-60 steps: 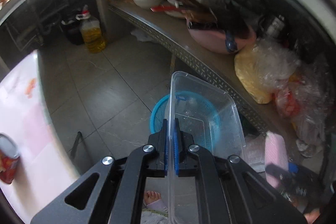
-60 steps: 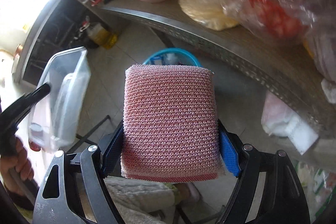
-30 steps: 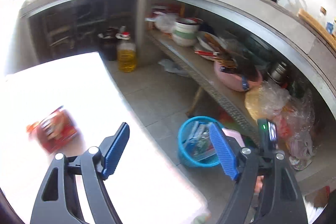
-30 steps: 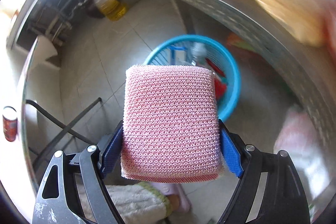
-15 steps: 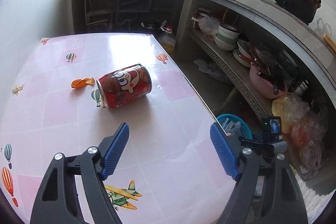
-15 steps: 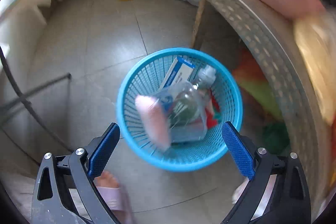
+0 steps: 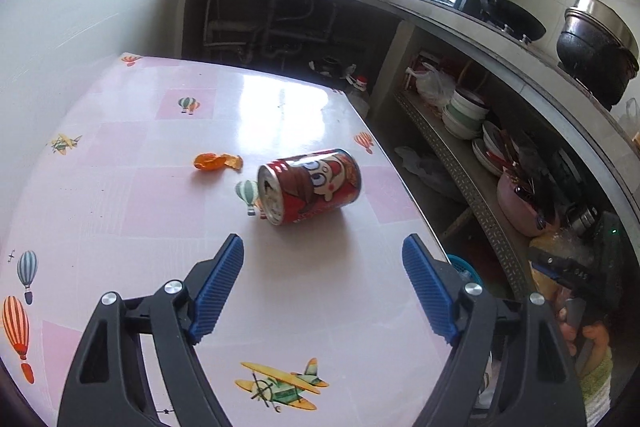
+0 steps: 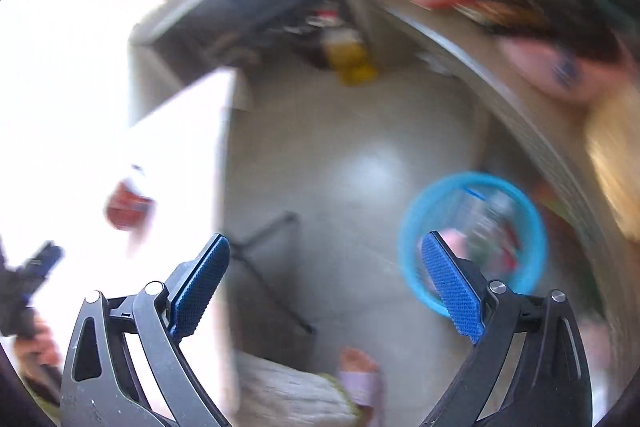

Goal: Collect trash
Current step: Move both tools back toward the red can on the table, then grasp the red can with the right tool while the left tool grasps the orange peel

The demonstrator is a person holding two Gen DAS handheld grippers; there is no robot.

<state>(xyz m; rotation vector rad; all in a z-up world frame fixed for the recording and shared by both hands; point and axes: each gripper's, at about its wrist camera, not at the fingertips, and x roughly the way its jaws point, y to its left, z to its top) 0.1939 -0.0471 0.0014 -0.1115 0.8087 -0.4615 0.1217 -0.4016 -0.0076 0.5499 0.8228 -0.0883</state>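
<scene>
Red printed metal catches the eye: a drink can [image 7: 310,185] lies on its side on the pink table [image 7: 120,211], just beyond the left gripper [image 7: 322,289], whose blue pads stand wide apart with nothing between them. The can's long axis runs slantwise across the tabletop, its opened end turned toward the near left and its base toward the far right, close to the table's right edge. A small orange scrap [image 7: 217,161] rests a little to the left of it, apart from the can. The right gripper [image 8: 325,287] is likewise released and empty, its jaws having just opened, and it hangs over the floor beside the blue basket [image 8: 472,243], which already holds trash; that view is badly smeared, so details inside are unclear. The likely trouble is rolling: a cylinder lying near an edge could, if nudged by one pad before the other lands, trundle right and drop to the floor. Closing along the slanted axis instead of across it would probably let the ends slip out, and any liquid left could dribble from the open mouth
</scene>
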